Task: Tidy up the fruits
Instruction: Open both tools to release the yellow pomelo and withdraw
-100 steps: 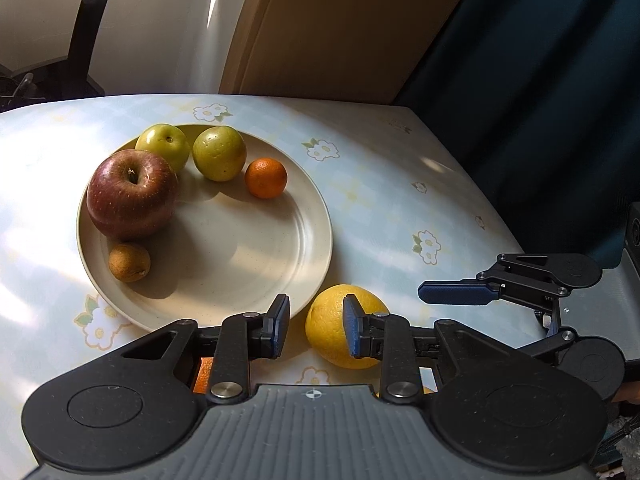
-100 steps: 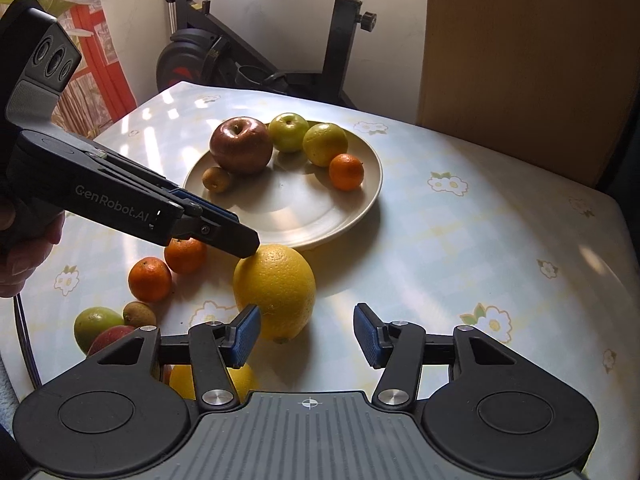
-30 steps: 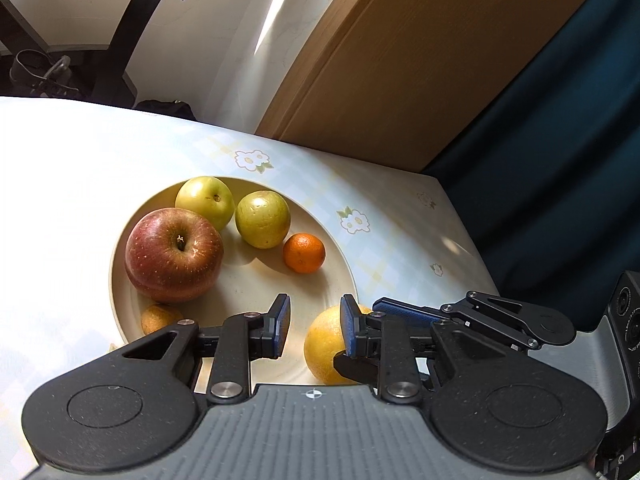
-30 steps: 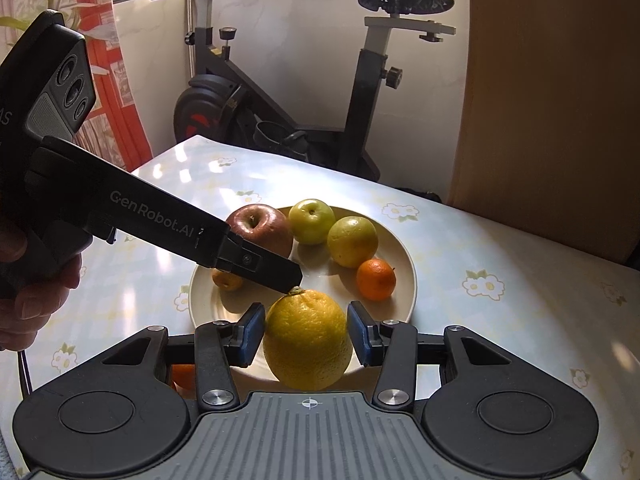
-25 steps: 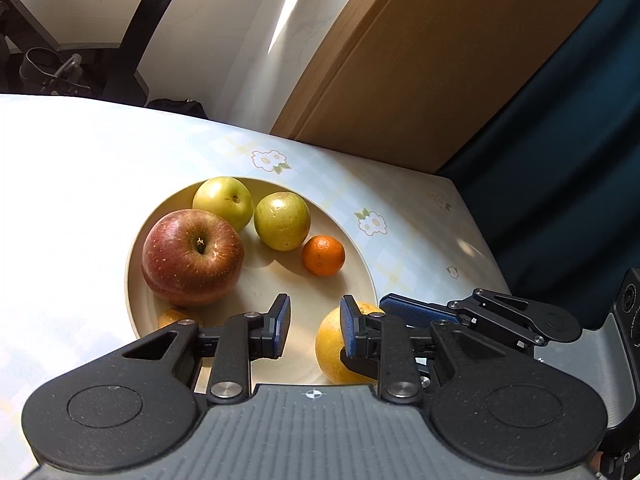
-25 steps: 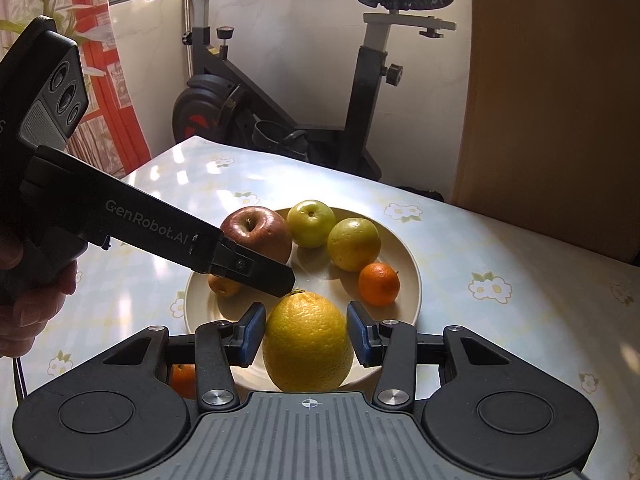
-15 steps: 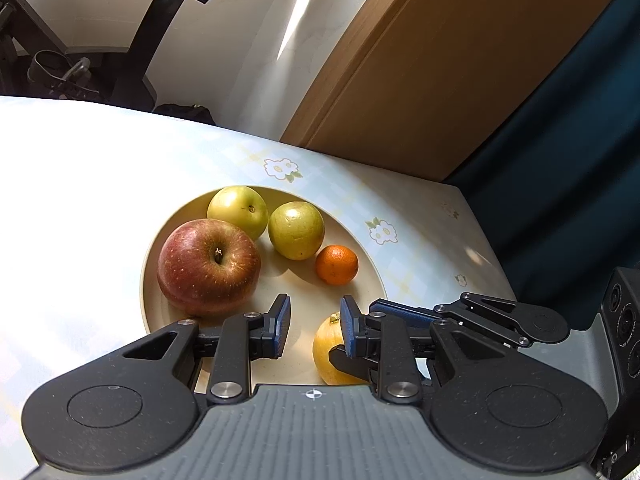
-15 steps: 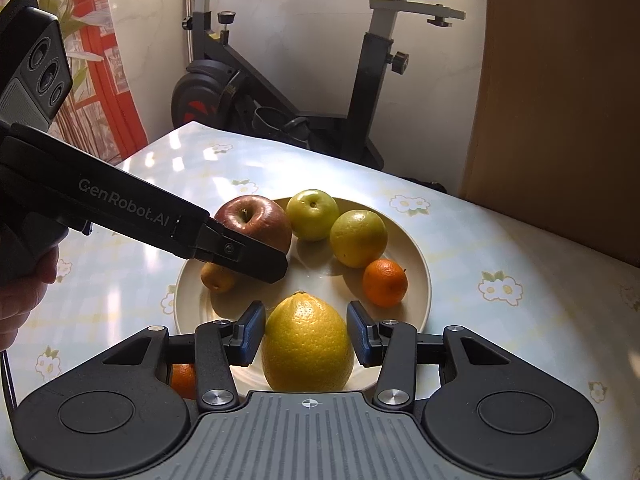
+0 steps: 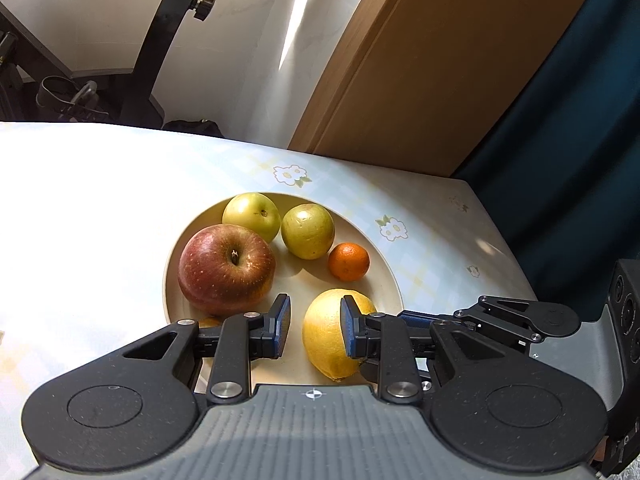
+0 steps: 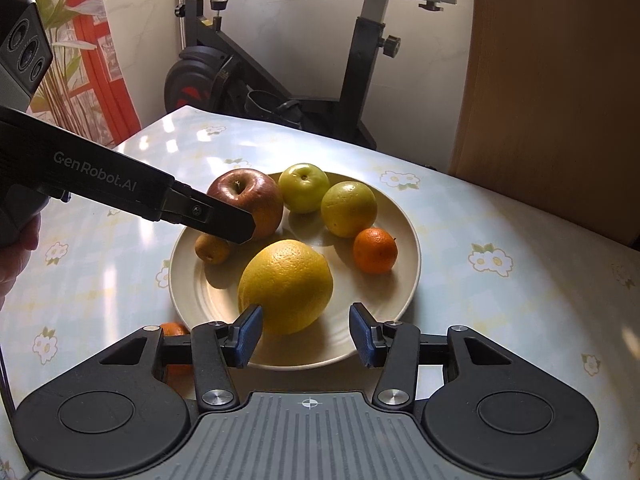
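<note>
On the plate (image 10: 404, 216) at six o'clock, the right claw (image 10: 306, 334), spread wide, should back straight off the lemon (image 10: 286, 286).

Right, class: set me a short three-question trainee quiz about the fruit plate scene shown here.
1. True or false: the large yellow citrus lies on the plate.
2. Which gripper has its fingers open around that citrus without touching it: left or right?
3. Multiple choice: which fruit sits nearest the small orange? A red apple; B a yellow-green fruit; C small brown fruit.

Key: 1 true; 2 right gripper; 3 B.
</note>
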The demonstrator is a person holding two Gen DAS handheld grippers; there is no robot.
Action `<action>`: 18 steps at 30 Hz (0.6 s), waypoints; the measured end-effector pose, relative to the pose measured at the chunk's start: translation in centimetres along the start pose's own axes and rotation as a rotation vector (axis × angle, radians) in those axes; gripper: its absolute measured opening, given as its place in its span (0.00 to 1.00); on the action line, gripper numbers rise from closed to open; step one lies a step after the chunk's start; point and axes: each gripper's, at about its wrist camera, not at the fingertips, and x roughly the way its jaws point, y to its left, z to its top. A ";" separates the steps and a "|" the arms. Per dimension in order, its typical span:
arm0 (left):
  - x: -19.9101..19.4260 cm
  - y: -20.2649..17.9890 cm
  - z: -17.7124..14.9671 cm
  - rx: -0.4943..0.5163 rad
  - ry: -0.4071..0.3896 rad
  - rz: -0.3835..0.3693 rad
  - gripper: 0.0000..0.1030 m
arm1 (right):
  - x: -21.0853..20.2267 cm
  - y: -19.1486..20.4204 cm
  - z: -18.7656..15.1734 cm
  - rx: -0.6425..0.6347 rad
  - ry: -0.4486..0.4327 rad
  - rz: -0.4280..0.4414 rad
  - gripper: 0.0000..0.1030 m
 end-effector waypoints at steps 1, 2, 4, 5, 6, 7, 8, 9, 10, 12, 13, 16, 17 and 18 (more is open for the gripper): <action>-0.1 0.0 -0.1 0.003 0.000 0.003 0.27 | -0.1 0.0 -0.1 0.003 -0.001 -0.001 0.43; -0.4 0.0 -0.1 0.008 -0.002 0.008 0.27 | -0.3 0.0 -0.2 0.007 -0.001 -0.001 0.43; -0.7 0.1 -0.3 0.018 -0.003 0.018 0.27 | -0.7 0.0 -0.3 0.014 -0.003 -0.004 0.43; -1.1 0.1 -0.4 0.027 -0.005 0.026 0.27 | -0.8 0.1 -0.4 0.016 -0.005 -0.007 0.43; -1.4 0.2 -0.5 0.033 -0.008 0.029 0.27 | -1.1 0.2 -0.5 0.021 -0.007 -0.012 0.43; -1.7 0.2 -0.6 0.036 -0.011 0.032 0.27 | -1.4 0.2 -0.6 0.028 -0.010 -0.014 0.43; -1.9 0.3 -0.7 0.039 -0.013 0.035 0.27 | -1.6 0.2 -0.7 0.035 -0.012 -0.013 0.43; -2.3 0.4 -0.9 0.042 -0.015 0.037 0.27 | -1.8 0.2 -0.8 0.043 -0.015 -0.012 0.43; -2.6 0.5 -1.0 0.045 -0.015 0.040 0.27 | -2.1 0.3 -1.0 0.053 -0.018 -0.012 0.43; -3.1 0.6 -1.4 0.057 -0.012 0.053 0.27 | -2.4 0.4 -1.2 0.064 -0.020 -0.011 0.43; -3.5 0.7 -1.8 0.070 -0.008 0.064 0.27 | -2.6 0.6 -1.4 0.070 -0.020 -0.011 0.43; -4.3 0.8 -2.6 0.101 -0.001 0.090 0.27 | -2.9 0.9 -1.8 0.092 -0.019 -0.011 0.43; -4.5 0.8 -2.9 0.109 0.002 0.099 0.27 | -3.0 1.0 -1.9 0.101 -0.018 -0.012 0.43; -4.8 0.8 -3.2 0.113 0.004 0.104 0.27 | -3.1 1.1 -2.0 0.108 -0.018 -0.014 0.43</action>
